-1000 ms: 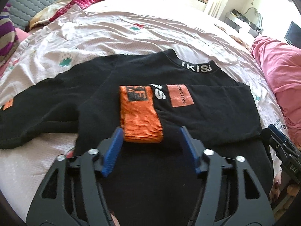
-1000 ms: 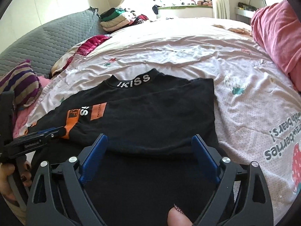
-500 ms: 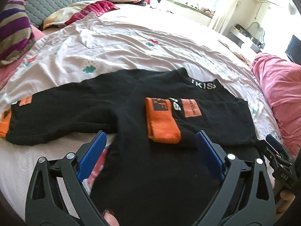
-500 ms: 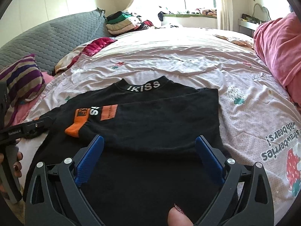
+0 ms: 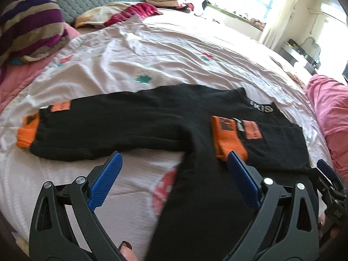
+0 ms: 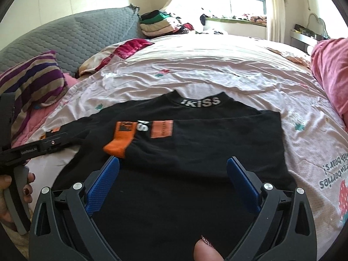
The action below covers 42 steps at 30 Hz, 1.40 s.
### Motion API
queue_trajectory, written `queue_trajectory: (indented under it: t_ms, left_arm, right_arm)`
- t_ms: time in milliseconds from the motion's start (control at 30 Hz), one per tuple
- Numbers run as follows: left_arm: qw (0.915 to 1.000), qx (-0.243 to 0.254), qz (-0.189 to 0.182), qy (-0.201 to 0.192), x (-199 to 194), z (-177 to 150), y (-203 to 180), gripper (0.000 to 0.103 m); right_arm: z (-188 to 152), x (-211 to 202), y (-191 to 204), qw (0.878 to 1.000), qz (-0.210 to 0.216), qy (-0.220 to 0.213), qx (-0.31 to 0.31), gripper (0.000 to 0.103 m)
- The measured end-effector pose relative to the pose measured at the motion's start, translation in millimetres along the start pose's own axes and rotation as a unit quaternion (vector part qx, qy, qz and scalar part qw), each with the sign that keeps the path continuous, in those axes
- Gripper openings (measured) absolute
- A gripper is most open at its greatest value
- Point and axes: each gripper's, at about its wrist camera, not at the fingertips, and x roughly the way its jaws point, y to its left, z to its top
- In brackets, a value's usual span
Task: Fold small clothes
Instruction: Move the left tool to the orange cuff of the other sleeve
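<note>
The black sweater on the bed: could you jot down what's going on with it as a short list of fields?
garment: black sweater with orange cuffs, lying flat on the pink bedsheet
collar: white lettering, at the far end
folded sleeve: laid across the chest, orange cuff on top
other sleeve: spread out sideways, its cuff on the sheet
left gripper: fingers wide apart, holding nothing
right gripper: fingers wide apart, holding nothing
fold progress: one sleeve in, one still out

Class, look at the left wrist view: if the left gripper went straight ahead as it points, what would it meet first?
Probably the black sweater, near its outstretched sleeve, with the left gripper open; depth is uncertain.
</note>
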Motion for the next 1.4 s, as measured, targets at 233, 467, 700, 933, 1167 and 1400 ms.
queue_trajectory:
  t_ms: [233,467,700,933,1167,1400]
  left_arm:
    - [0.9991,-0.040,0.011,-0.007,-9.1,-0.2,40.6,0.090]
    - [0.9971,-0.061,0.043,-0.017,-14.9,-1.9,71.2,0.090]
    - [0.9941,-0.094,0.050,-0.023,-19.7,-1.7,100.8,0.090]
    - [0.9905,-0.120,0.061,-0.028,-23.0,-2.6,125.1,0.090]
    - [0.9860,-0.148,0.072,-0.027,-19.9,-6.0,150.7,0.090]
    - [0.9791,-0.187,0.074,-0.030,-13.1,-10.0,177.3,0.090]
  right_arm:
    - [5.9,9.0,41.4,0.999,0.019,0.006,-0.031,0.098]
    - [12.2,14.2,74.3,0.998,0.031,0.008,-0.058,0.098]
    - [13.2,20.9,99.0,0.996,0.036,0.015,-0.081,0.098]
    - [9.8,27.1,123.7,0.994,0.046,0.021,-0.101,0.098]
    - [5.9,36.4,146.9,0.991,0.043,0.025,-0.125,0.098]
    - [2.3,45.5,163.4,0.988,0.053,0.034,-0.138,0.098]
